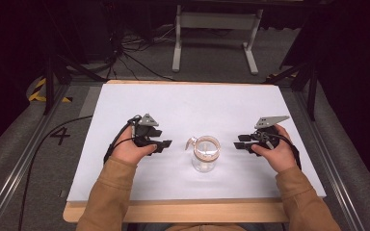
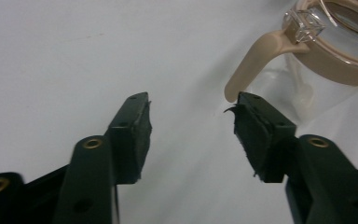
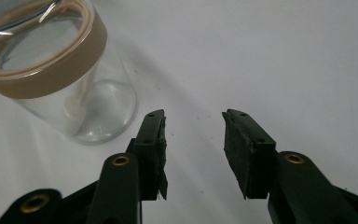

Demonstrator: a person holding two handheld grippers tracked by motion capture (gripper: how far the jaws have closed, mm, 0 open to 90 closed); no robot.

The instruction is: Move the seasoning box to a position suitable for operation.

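Note:
A clear glass jar (image 1: 205,155) with a tan lid ring and a tan latch tab stands upright on the white table (image 1: 188,103), between my two hands. My left gripper (image 1: 166,143) rests to the jar's left, jaws open and empty, pointing toward it. In the left gripper view the jar (image 2: 335,56) fills the upper right, its tan tab (image 2: 251,60) just beyond the right fingertip (image 2: 256,126). On the jar's right, my right gripper (image 1: 237,142) is open with nothing held. The right gripper view has the jar (image 3: 60,79) at upper left, apart from the jaws.
The white sheet lies on a wooden tabletop whose front edge (image 1: 173,211) faces the person. Beyond the table stand a white metal frame (image 1: 217,33) and floor cables (image 1: 130,45). A cable (image 1: 53,132) trails off the left side.

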